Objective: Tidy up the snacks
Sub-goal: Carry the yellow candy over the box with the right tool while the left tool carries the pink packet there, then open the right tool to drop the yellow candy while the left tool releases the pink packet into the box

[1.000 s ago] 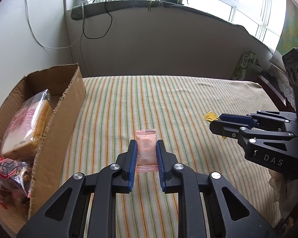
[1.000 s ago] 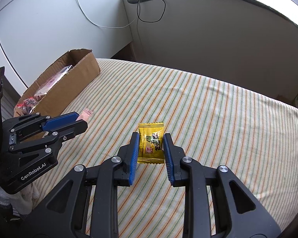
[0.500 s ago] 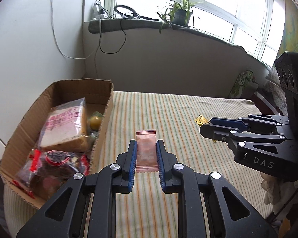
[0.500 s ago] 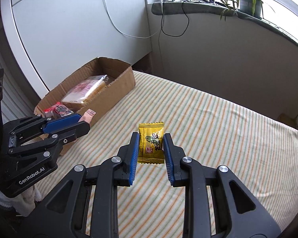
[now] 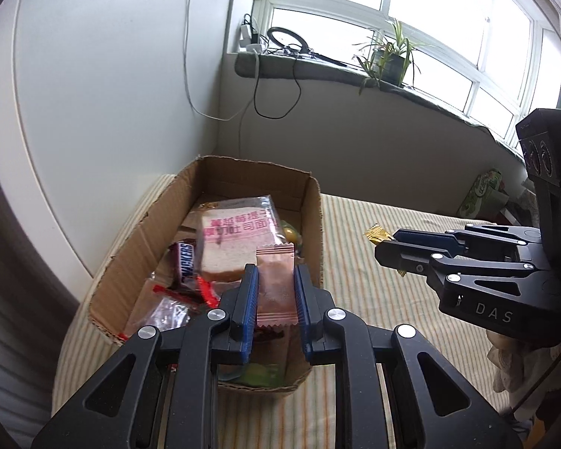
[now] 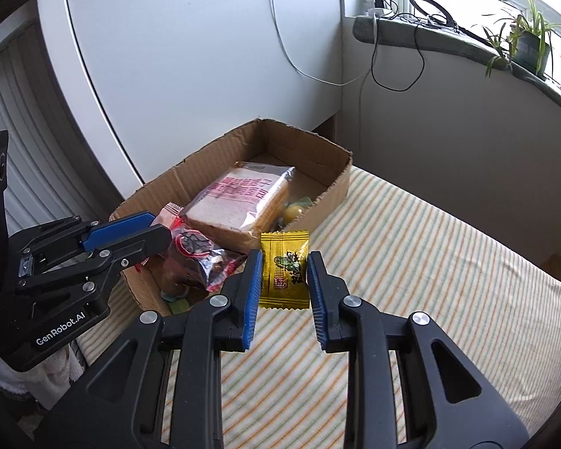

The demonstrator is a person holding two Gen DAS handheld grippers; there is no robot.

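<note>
- Two grippers, one snack each. Our left gripper has its blue fingers clamped on a pink packet, held upright.
- In the left wrist view, that pink packet sits over the near end of the open cardboard box, above the stuff already inside.
- Our right gripper has its fingers squeezed on a yellow candy packet, also upright, with the printed side facing the camera.
- From the right wrist view, the yellow one hangs just beside the box's near wall, over the striped cloth rather than over the box itself.
- Inside the box we can see a bagged slice of bread with pink lettering, a Snickers bar next to it, and a clear bag with red print at the near end.
- The box sits at the left edge of the striped counter, close to the white wall.
- A potted plant is on the windowsill.
</note>
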